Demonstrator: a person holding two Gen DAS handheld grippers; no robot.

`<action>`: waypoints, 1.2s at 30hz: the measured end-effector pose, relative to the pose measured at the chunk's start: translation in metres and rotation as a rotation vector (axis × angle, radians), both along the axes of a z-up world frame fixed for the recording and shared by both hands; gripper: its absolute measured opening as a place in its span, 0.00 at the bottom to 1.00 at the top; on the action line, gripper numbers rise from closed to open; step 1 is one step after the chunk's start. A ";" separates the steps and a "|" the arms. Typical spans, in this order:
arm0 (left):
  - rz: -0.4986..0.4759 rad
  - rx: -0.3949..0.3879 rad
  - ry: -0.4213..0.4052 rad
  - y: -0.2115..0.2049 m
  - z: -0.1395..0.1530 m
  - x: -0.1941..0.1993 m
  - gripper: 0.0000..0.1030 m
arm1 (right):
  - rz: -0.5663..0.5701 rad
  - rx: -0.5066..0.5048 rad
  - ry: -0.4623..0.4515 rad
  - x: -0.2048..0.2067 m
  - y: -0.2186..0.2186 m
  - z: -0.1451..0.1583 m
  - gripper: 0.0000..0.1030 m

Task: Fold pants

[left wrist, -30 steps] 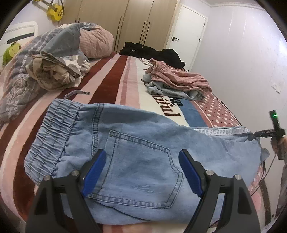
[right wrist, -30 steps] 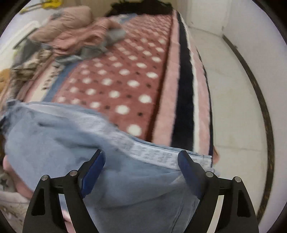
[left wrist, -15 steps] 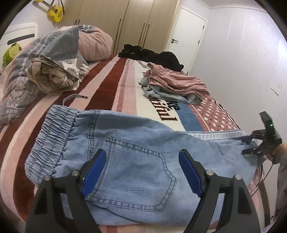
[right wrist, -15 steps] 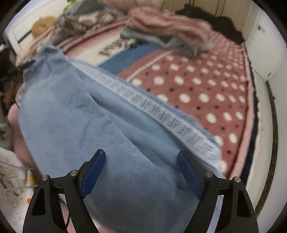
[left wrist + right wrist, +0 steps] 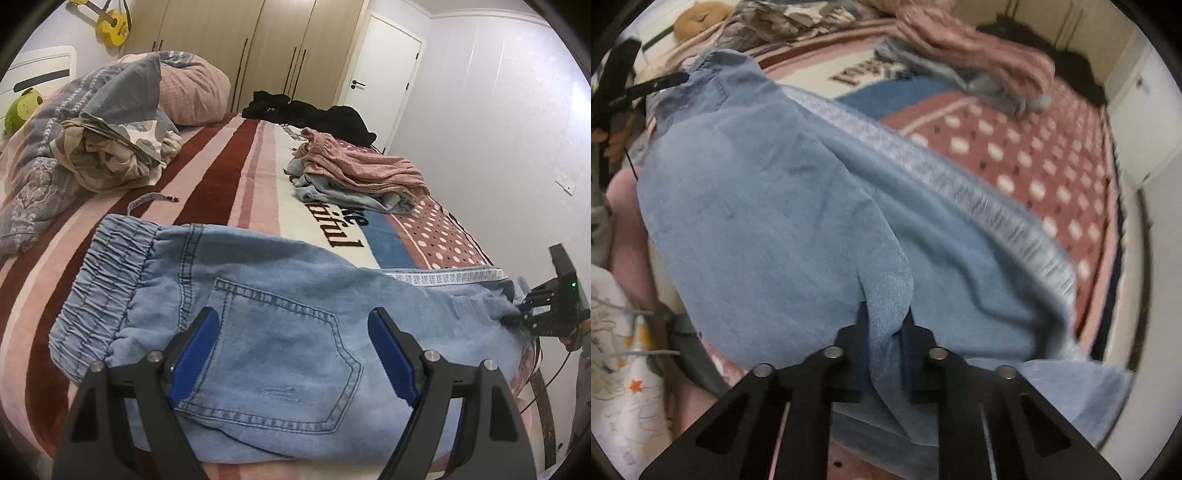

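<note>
Denim, pale blue: pants (image 5: 266,314) spread flat across the near edge of bed (image 5: 229,177), elastic waistband to the left, back pocket up, legs running off to the right. Laid out smooth so a fold can go over cleanly.

Right gripper (image 5: 884,325) just closed, with a ridge of fabric caught between the pads near the leg end (image 5: 1052,332). Pinched there, most likely, to carry the legs back over toward the waistband. Seen from the left wrist too (image 5: 517,317), at the far right tip of the pants, pointing steeply down.

Left gripper (image 5: 295,350) wide apart, holding nothing, hovering above the pocket area (image 5: 280,347). Parked there probably to pin or steady the seat while the other end lifts; no contact visible.

Patterned side stripe (image 5: 923,162) along the outer seam, useful as an alignment line. Pile of other clothes (image 5: 358,177) farther up the bed, well apart from the pants.
</note>
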State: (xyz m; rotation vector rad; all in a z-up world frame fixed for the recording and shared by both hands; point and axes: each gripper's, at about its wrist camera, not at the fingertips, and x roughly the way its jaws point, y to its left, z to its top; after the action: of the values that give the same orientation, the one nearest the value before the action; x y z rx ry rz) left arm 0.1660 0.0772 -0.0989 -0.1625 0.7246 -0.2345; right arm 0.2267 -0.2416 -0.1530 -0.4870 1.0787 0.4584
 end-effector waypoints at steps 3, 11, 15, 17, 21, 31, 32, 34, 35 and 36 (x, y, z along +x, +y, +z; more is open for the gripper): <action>0.011 -0.005 -0.003 0.003 0.000 0.000 0.78 | -0.046 0.027 -0.104 0.003 -0.002 0.023 0.05; 0.056 0.006 -0.010 0.019 -0.003 0.002 0.78 | -0.151 -0.035 -0.181 0.051 -0.001 0.034 0.04; 0.106 0.032 0.001 0.032 -0.012 0.009 0.78 | -0.253 -0.059 -0.151 0.088 -0.012 0.016 0.04; 0.120 0.038 0.018 0.037 -0.017 0.014 0.78 | -0.279 -0.052 -0.065 0.103 -0.015 -0.001 0.06; 0.129 0.050 0.034 0.043 -0.024 0.020 0.78 | -0.280 -0.077 -0.055 0.098 -0.010 -0.003 0.21; 0.103 0.032 -0.011 0.030 -0.005 0.009 0.78 | -0.503 -0.002 -0.182 0.010 -0.104 0.061 0.57; 0.101 0.034 -0.012 0.028 -0.005 0.008 0.78 | -0.526 -0.009 -0.171 0.005 -0.117 0.056 0.58; 0.100 0.039 -0.007 0.023 -0.004 0.007 0.79 | -0.569 -0.010 -0.152 -0.002 -0.136 0.046 0.58; 0.100 0.039 -0.002 0.021 -0.003 0.006 0.79 | -0.595 0.001 -0.137 -0.004 -0.150 0.036 0.58; 0.098 0.038 0.000 0.019 -0.003 0.005 0.78 | -0.611 0.016 -0.130 -0.004 -0.159 0.030 0.60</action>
State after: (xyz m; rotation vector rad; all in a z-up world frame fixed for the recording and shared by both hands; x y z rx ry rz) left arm 0.1715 0.0962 -0.1019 -0.1611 0.7185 -0.1270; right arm 0.2224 -0.4007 -0.1229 -0.1519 1.0368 -0.1026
